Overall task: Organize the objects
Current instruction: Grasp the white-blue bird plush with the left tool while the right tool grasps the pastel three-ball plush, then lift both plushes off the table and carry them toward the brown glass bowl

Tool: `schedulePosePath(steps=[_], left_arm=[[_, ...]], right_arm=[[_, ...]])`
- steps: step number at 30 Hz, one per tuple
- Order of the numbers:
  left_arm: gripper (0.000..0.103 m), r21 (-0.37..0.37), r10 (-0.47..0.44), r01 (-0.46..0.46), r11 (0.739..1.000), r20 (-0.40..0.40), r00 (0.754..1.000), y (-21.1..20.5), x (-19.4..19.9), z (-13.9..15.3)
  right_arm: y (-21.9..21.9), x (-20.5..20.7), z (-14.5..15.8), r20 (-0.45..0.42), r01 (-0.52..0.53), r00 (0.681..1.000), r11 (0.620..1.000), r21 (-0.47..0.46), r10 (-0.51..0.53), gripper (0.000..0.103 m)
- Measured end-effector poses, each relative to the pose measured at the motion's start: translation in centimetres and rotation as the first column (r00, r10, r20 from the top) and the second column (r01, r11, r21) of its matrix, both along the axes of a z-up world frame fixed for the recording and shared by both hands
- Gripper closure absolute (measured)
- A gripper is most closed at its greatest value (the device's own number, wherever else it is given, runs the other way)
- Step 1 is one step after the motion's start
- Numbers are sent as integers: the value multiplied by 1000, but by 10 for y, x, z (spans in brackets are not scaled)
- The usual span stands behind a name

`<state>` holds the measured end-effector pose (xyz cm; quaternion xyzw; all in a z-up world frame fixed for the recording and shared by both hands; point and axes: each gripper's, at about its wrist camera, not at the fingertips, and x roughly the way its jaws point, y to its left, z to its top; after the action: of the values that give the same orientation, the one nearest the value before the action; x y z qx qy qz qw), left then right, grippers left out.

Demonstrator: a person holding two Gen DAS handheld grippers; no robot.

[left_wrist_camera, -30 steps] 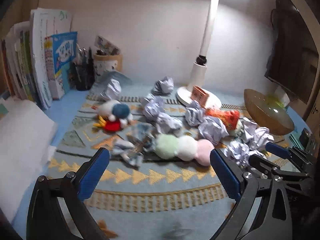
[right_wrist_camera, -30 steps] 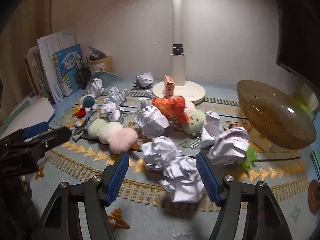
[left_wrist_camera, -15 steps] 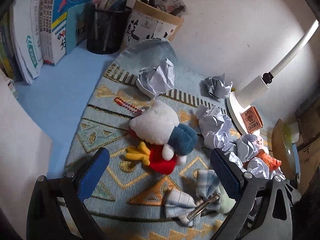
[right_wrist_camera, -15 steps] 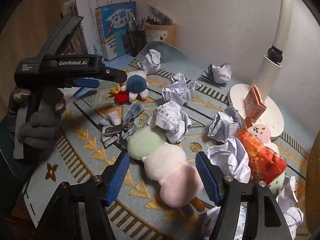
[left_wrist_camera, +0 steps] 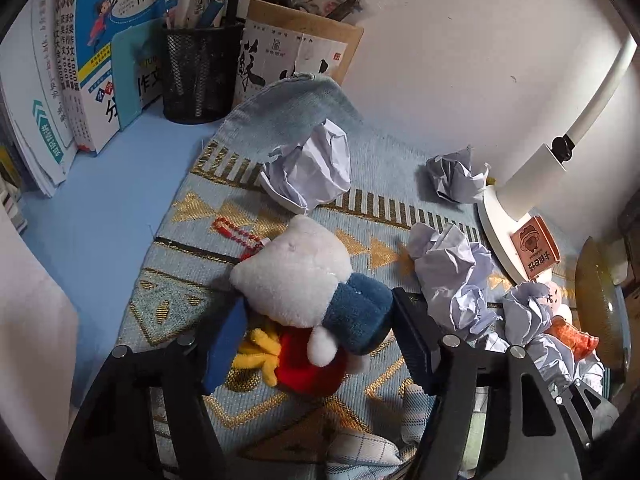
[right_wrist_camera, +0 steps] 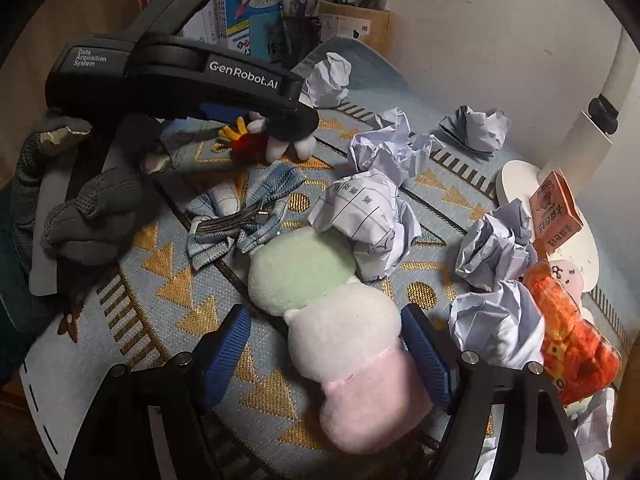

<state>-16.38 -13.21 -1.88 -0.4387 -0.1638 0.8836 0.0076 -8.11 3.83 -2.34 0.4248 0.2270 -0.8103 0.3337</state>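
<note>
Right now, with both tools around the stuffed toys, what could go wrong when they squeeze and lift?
1. The left tool straddles the white, blue and red plush near its soft blue and red part, so it might squash and slip out.
2. The right tool sits around the long green, white and pink plush near the middle; its ends may droop and drag the crumpled paper ball touching its green end.

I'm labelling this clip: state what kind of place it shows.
Probably a home study desk. Schoolbooks stand against the wall beside a mesh pen holder, a desk lamp sits at the right, and plush toys lie on the mat.
</note>
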Motion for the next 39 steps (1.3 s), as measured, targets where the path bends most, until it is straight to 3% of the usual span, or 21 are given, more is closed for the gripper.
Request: schedulePosePath(steps=[1,2,5,8,10,16,18,21,24,26,29,34,38,39], left_arm=[[36,12,-3,3,1000,-15,1000,-3,5,5],[36,32,-9,10,999,-40,999,-6,12,12],[36,33,-39,43,999,-109,993,-6,42,39],[36,32,-113,120,992,-162,980,7,70,62],[36,20,-196,202,979,-181,964,25,90,69],[35,-4,-468,475,880,-171,867,94,144,52],[34,-44,-537,536,843,-127,834,113,154,34],[31,-79,-575,570,818,-80,814,122,153,17],[29,-34,-577,576,817,-25,816,117,150,7],[27,5,-572,572,820,-5,820,109,148,6],[13,-6,-551,551,834,13,834,96,157,3],[10,83,-473,470,879,18,881,78,175,4],[10,80,-401,398,914,22,916,98,185,8],[11,80,-385,383,920,24,922,106,185,8]], right_arm=[[3,2,3,-11,30,1000,1000,11,-30,53],[9,2,6,6,61,998,998,4,-61,54],[37,5,14,169,166,975,979,-114,-146,54],[66,16,19,328,291,920,934,-205,-215,54],[87,28,22,390,371,884,895,-249,-258,54],[125,62,30,372,557,809,796,-236,-455,53],[129,64,24,363,556,809,803,-213,-463,52],[133,64,9,392,537,816,809,-240,-425,51],[131,69,8,400,487,842,828,-277,-361,35],[132,78,13,377,441,868,851,-286,-323,31],[130,88,11,316,393,896,889,-235,-312,19],[128,89,5,293,383,903,897,-222,-313,18],[115,92,3,165,375,921,917,-135,-352,20],[112,94,2,134,366,927,924,-112,-351,27]])
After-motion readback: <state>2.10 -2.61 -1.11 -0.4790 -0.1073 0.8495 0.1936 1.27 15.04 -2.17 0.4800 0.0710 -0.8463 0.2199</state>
